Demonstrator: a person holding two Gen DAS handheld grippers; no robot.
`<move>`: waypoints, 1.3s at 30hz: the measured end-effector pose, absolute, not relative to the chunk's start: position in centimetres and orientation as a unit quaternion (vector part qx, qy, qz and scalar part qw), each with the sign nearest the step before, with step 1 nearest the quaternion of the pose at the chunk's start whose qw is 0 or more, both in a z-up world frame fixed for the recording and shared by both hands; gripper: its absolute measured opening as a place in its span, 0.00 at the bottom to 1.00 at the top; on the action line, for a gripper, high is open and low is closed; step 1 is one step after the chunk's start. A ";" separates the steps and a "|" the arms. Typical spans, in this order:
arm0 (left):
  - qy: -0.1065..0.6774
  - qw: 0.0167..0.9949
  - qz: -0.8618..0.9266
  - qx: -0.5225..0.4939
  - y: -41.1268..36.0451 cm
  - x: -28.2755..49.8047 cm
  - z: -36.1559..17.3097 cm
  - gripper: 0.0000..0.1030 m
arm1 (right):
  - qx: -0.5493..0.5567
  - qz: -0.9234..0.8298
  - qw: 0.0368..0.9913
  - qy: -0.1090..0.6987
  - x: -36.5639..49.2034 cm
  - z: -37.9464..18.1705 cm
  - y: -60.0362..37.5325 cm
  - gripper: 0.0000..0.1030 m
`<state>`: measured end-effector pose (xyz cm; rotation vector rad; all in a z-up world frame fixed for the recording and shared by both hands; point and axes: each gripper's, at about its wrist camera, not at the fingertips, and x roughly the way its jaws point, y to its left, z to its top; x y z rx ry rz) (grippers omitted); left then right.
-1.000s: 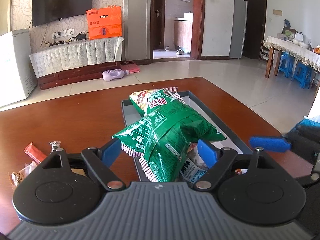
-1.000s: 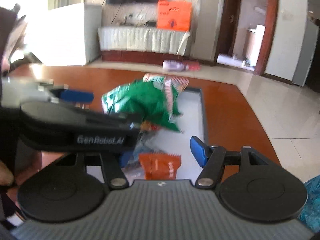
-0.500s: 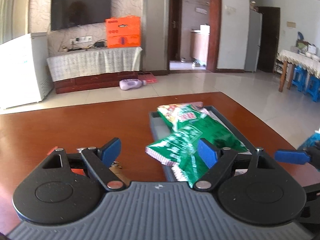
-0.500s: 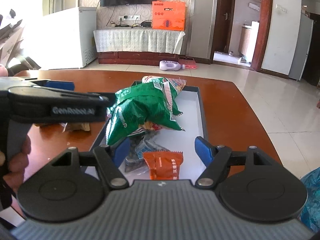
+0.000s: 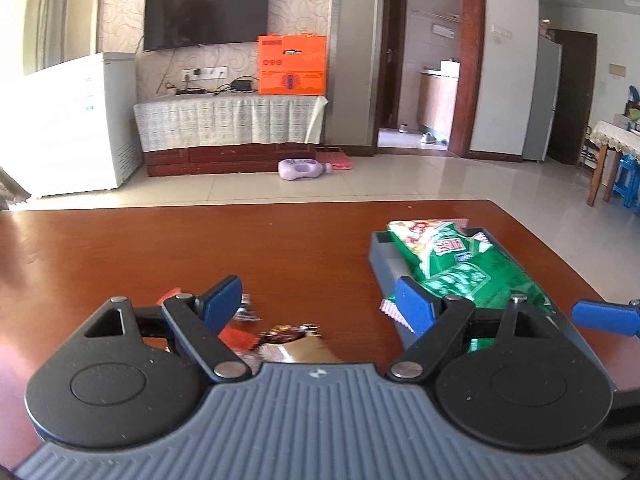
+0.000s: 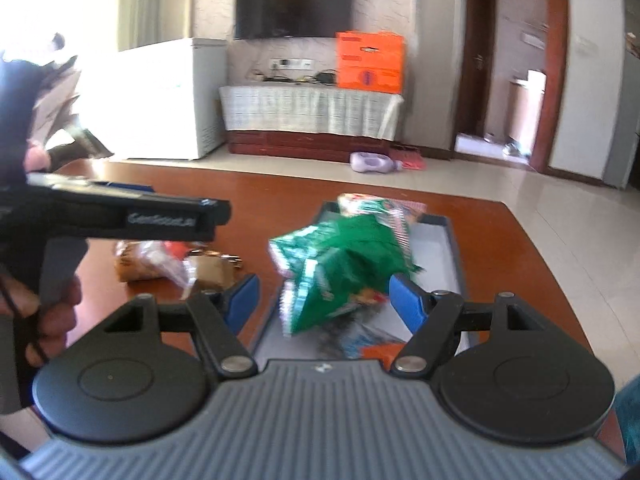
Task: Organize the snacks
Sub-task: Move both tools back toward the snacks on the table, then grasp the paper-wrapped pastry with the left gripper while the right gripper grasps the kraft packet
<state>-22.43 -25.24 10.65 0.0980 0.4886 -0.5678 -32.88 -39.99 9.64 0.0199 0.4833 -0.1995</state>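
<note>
- Your left gripper (image 5: pixel 318 300) has its jaws spread with nothing between the pads; just below and ahead of them lie small wrappers (image 5: pixel 292 340) on the table (image 5: pixel 160 248).
- These look light, thin and crinkly; likely best pinched across a flat middle. The brown one's long axis runs roughly sideways across the jaws.
- Your right gripper (image 6: pixel 322 298) is also spread and holds nothing. Beyond its jaws, green bags (image 6: pixel 344 264) sit piled in the tray (image 6: pixel 452 240), soft and puffy, long axis pointing away.
</note>
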 end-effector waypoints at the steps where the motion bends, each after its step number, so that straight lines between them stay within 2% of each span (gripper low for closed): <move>1: 0.239 0.930 -0.274 0.046 -24.9 -22.3 10.7 0.84 | 0.005 -0.091 0.967 0.238 -32.7 9.7 -39.5 0.71; 13: 0.246 0.941 -0.230 0.029 -18.9 -19.5 11.3 0.84 | -0.032 -0.020 0.965 0.259 -29.6 9.0 -34.0 0.70; 17: 0.253 0.945 -0.208 0.017 -16.0 -18.1 11.3 0.84 | -0.045 -0.003 0.958 0.282 -28.1 8.1 -32.8 0.64; 24: 0.265 0.945 -0.190 -0.010 -11.8 -16.5 11.7 0.84 | -0.005 -0.010 0.954 0.300 -25.0 7.1 -33.0 0.63; 33: 0.272 0.941 -0.204 0.013 -10.9 -15.6 10.8 0.84 | 0.019 -0.035 0.945 0.326 -20.4 5.4 -33.9 0.63; 39: 0.280 0.935 -0.216 0.023 -11.2 -15.1 10.0 0.84 | 0.030 -0.017 0.931 0.363 -18.9 4.0 -34.1 0.43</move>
